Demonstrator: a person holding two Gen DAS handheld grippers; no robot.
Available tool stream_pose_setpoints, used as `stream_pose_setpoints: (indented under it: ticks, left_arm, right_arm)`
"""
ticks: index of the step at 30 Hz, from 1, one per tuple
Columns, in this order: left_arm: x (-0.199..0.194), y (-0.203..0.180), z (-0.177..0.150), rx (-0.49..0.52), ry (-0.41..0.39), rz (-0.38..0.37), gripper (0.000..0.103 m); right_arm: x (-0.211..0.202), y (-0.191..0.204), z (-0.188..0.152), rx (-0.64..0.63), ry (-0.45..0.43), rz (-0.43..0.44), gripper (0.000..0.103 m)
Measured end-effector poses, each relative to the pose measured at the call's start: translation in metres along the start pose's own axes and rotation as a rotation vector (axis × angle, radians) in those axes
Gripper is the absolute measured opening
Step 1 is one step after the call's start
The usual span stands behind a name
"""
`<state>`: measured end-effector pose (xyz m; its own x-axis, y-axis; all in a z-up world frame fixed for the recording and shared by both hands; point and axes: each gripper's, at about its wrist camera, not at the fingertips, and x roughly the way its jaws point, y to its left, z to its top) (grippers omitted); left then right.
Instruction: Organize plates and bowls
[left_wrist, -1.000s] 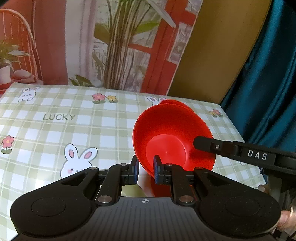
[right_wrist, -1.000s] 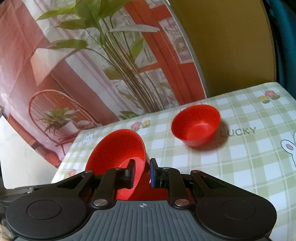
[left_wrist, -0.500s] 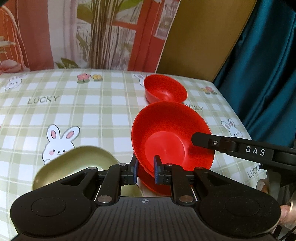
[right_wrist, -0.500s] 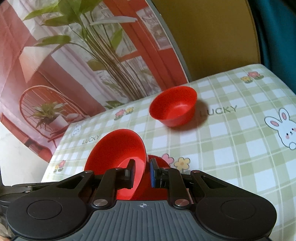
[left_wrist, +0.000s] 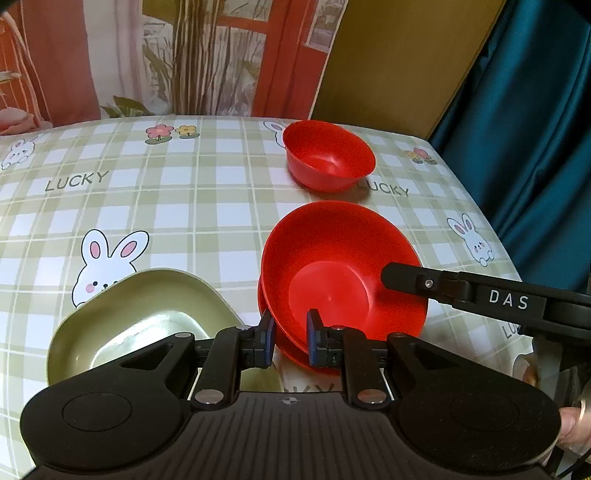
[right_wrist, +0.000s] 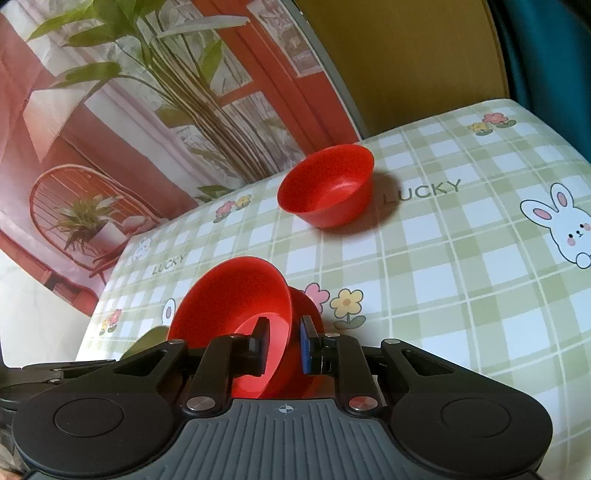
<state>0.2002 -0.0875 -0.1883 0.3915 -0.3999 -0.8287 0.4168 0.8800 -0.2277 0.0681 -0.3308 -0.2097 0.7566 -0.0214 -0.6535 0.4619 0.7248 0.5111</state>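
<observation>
Surface (left_wrist: 155, 206): green-checked cloth with rabbits, flowers, "LUCKY".
Red plate (left_wrist: 343, 273): smooth plastic, tilted, lower centre, over a second, mostly hidden red dish; left gripper (left_wrist: 290, 341) and right gripper (right_wrist: 282, 345) fingers each pinch its rim.
Green dish (left_wrist: 144, 314): glossy, lower left, partly cut off.
Red bowl (left_wrist: 328, 155): rounded, upper centre.

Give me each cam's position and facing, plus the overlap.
Left wrist: behind the left claw, facing across the checked tablecloth; its fingers pinch the tilted red plastic plate; a thumb shows at lower right.
Right wrist: behind the right claw, clamped on the plate's opposite rim, facing the printed backdrop; no hand shows.
Shared: the plate, the round red plastic bowl, the olive-green dish; the right claw's arm crosses the left view.
</observation>
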Motion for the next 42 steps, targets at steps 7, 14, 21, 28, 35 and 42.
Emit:
stream_pose_setpoints:
  ticks: [7, 14, 21, 28, 35, 42]
  left_arm:
    - [0.004, -0.002, 0.001, 0.015, 0.006, 0.015, 0.017]
    - [0.005, -0.001, 0.001, 0.009, 0.010, 0.009, 0.019]
    - [0.003, 0.003, 0.003, -0.008, -0.001, 0.023, 0.027]
    - [-0.004, 0.013, 0.012, -0.043, -0.046, 0.031, 0.029]
    - [-0.018, 0.019, 0.041, -0.041, -0.147, 0.034, 0.029]
    - [-0.012, 0.008, 0.071, -0.010, -0.236, -0.006, 0.029]
  right_arm:
    - [0.003, -0.003, 0.000, 0.006, 0.012, 0.002, 0.017]
    - [0.003, -0.005, -0.001, 0.013, 0.011, 0.005, 0.017]
    - [-0.001, -0.008, 0.000, 0.011, 0.001, -0.009, 0.020]
    - [-0.009, -0.012, 0.008, 0.006, -0.037, -0.025, 0.020]
    - [-0.016, -0.014, 0.027, -0.035, -0.092, -0.068, 0.020]
    - [-0.012, -0.019, 0.053, -0.096, -0.161, -0.117, 0.019]
